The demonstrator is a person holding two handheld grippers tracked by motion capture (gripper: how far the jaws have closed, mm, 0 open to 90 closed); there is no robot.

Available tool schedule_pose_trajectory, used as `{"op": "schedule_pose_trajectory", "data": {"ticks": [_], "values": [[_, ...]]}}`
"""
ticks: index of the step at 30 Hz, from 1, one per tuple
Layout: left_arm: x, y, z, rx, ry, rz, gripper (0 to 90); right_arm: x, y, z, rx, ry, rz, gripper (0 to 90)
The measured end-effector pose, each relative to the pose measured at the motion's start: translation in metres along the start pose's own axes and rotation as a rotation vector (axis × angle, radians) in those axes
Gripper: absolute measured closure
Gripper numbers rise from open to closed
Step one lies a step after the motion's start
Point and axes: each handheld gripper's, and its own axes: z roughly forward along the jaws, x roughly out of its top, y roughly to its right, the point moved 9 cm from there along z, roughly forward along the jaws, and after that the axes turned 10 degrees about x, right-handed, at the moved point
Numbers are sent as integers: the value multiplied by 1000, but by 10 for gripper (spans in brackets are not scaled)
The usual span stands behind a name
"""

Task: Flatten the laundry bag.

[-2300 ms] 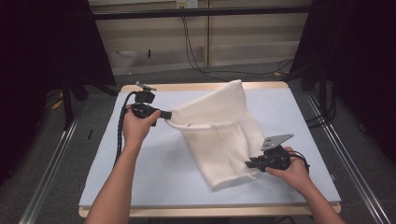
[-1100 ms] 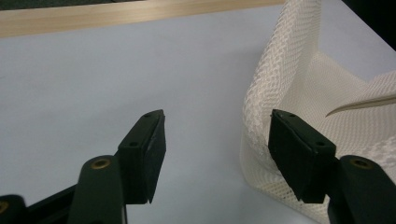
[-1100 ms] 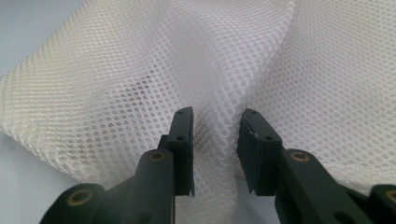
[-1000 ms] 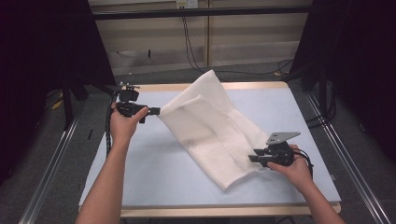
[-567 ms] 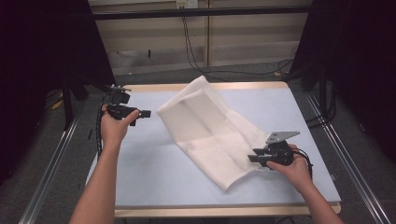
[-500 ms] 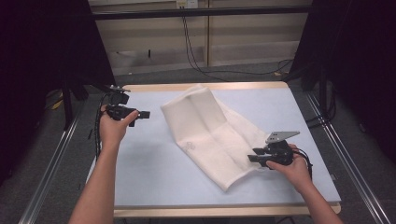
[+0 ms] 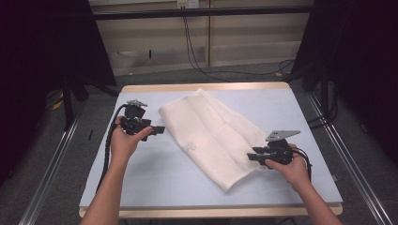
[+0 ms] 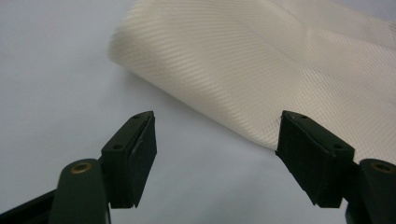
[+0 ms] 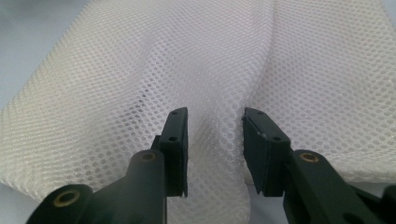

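1. The left tongs (image 7: pixel 159 129), held level in the left hand (image 7: pixel 126 138), have just been opening; their jaws stand wide apart with nothing between them.
2. The right tongs (image 7: pixel 251 156), in the right hand (image 7: pixel 291 164), point level toward the left tongs, jaws narrowly parted over a raised fold of the white mesh cloth (image 7: pixel 211 131).

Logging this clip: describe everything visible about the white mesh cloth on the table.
The white mesh cloth looks like a soft, fine-holed net fabric, folded into a long band with lengthwise creases. It lies flat and diagonal on the pale blue table, from the far middle toward the near right. The right tool sits at its near right edge, a raised ridge of mesh between its jaws; whether the pads press it is unclear. The left tool is open, just off its left edge, not touching.
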Motion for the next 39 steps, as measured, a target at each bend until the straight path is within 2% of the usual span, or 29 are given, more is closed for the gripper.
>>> {"op": "schedule_pose_trajectory", "data": {"ticks": [3,4,5,6,7,8,10,14,16,18,19,22,26,27,29,30,31,33,35,37,39], "values": [[-5,18,4,-18,0,13,290,2,0,-1,-15,16,6,713],[-9,23,5,-29,-24,39,307,3,0,-2,-15,26,4,746],[-11,29,8,-44,-23,42,321,5,0,-3,-16,32,4,778],[-13,32,10,-38,-24,48,322,6,0,-4,-15,46,5,793],[-15,38,13,-51,-25,45,322,8,0,-5,-18,55,0,822],[-17,40,14,-53,-34,70,322,9,0,-6,-23,67,4,839],[-18,49,18,-70,-30,84,322,11,-2,-6,-17,76,1,862],[-17,66,23,-108,-35,102,320,15,-7,-6,-18,80,-26,875],[-14,73,26,-108,-30,119,324,17,-11,-6,-4,84,-41,878],[-11,80,28,-112,-16,113,330,21,-17,-5,17,95,-58,882],[-10,86,30,-128,-14,117,327,22,-18,-5,30,100,-58,882],[-7,95,35,-143,-14,137,318,23,-22,-4,24,87,-84,886],[-2,109,40,-163,-21,152,313,25,-29,-4,39,89,-99,886],[-1,113,43,-179,-12,149,315,26,-30,-4,39,91,-102,887],[-1,117,45,-182,-38,160,317,26,-33,-2,56,90,-115,887],[0,119,46,-182,-38,169,315,26,-35,-2,55,88,-115,887],[2,121,46,-185,-34,154,315,25,-37,-1,64,84,-120,888],[4,124,46,-190,-40,165,315,25,-40,0,70,81,-129,888],[6,128,48,-189,-44,154,312,26,-42,1,79,80,-139,888],[7,130,49,-187,-62,177,310,25,-44,3,79,68,-158,888],[9,134,50,-189,-58,164,310,24,-46,5,82,61,-166,888]]}}
